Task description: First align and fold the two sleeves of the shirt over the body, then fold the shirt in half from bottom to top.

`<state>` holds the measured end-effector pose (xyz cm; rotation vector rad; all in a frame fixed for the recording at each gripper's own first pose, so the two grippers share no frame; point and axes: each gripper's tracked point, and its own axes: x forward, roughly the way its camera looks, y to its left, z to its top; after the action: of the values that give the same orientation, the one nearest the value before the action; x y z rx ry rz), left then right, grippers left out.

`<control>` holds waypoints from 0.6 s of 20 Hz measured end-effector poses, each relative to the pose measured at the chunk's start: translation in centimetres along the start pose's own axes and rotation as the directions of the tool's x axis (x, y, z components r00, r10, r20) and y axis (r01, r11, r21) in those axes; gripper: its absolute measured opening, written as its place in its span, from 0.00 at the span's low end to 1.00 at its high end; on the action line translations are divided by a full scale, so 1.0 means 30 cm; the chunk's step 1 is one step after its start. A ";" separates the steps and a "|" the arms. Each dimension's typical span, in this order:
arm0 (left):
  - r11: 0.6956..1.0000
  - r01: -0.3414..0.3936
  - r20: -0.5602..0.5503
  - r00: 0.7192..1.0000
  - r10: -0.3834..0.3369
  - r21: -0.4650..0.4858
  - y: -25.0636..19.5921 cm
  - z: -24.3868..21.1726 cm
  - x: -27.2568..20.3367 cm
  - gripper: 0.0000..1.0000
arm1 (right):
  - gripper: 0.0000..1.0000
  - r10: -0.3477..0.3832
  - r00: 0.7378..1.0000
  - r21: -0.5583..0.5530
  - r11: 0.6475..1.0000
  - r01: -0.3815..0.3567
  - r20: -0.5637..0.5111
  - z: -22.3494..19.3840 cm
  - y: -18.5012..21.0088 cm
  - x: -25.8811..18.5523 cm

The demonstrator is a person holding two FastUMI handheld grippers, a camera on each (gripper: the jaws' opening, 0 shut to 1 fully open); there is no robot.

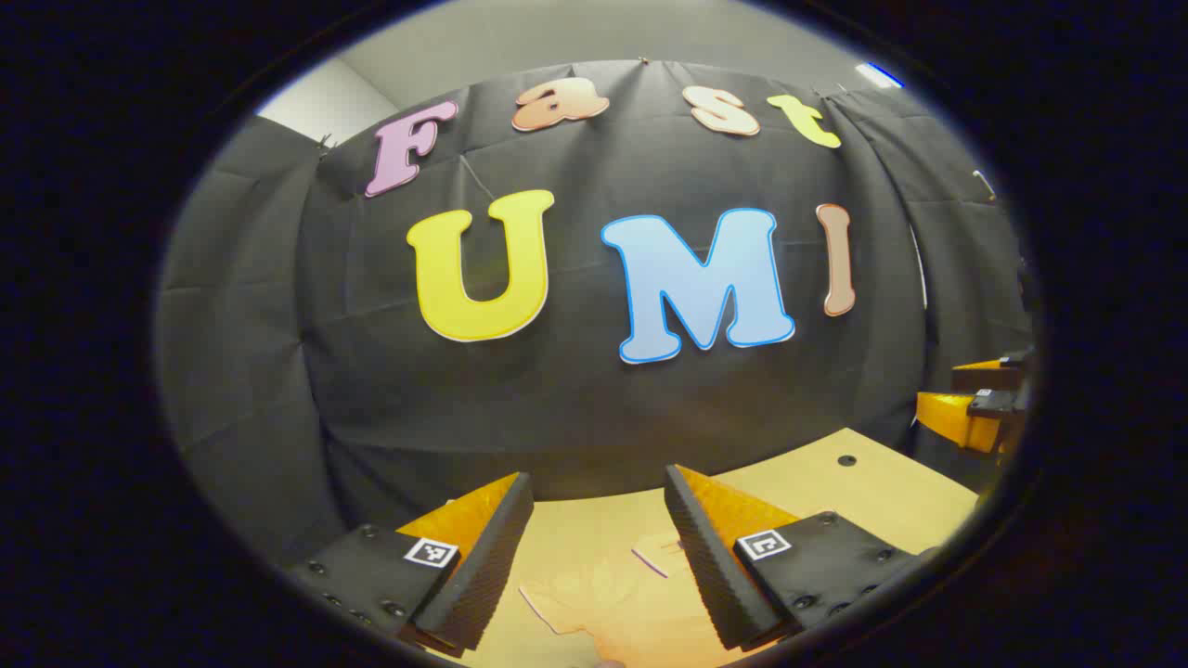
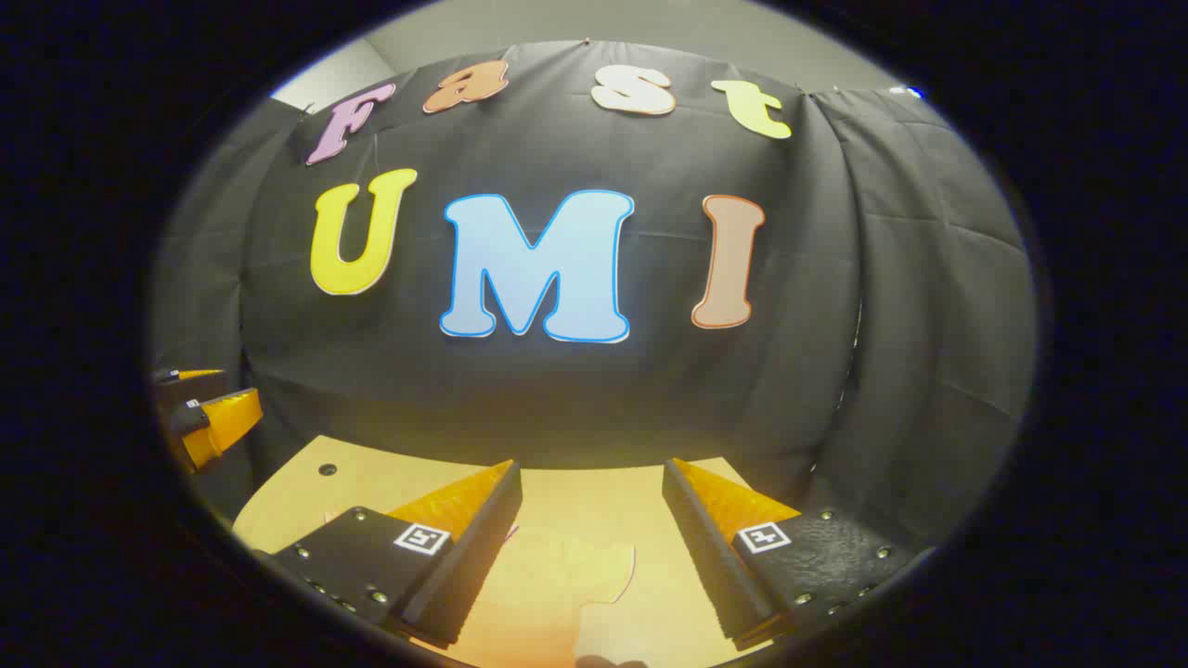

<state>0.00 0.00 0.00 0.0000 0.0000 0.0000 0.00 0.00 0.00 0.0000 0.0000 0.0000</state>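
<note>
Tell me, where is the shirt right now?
The shirt lies flat on the table, low in both views, below and between each open hand-held gripper's fingers.

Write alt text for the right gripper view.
The right gripper hangs open above a pale shirt lying flat on a wooden table, its fingers apart and clear of the cloth. The left gripper shows at the far left edge, and the booth's black cloth wall rises behind.

1 shirt (image 1: 608,603), 1 table (image 1: 872,492), 2 tongs: left (image 1: 599,492), right (image 2: 592,478)
</note>
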 end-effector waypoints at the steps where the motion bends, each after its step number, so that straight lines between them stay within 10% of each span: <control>1: 1.000 -0.003 -0.007 1.000 0.003 -0.010 0.004 -0.009 0.001 0.99 | 0.97 0.004 1.000 -0.003 1.000 -0.004 -0.002 -0.003 0.006 0.010; 12: 0.991 -0.062 -0.091 0.995 0.051 -0.118 0.040 -0.116 -0.022 1.00 | 0.97 0.052 0.998 -0.024 0.998 -0.053 -0.038 -0.034 0.021 0.018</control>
<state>-0.65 1.20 -3.49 -0.1214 0.0877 0.0570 0.54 0.64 -1.02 -0.0246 0.0379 0.0527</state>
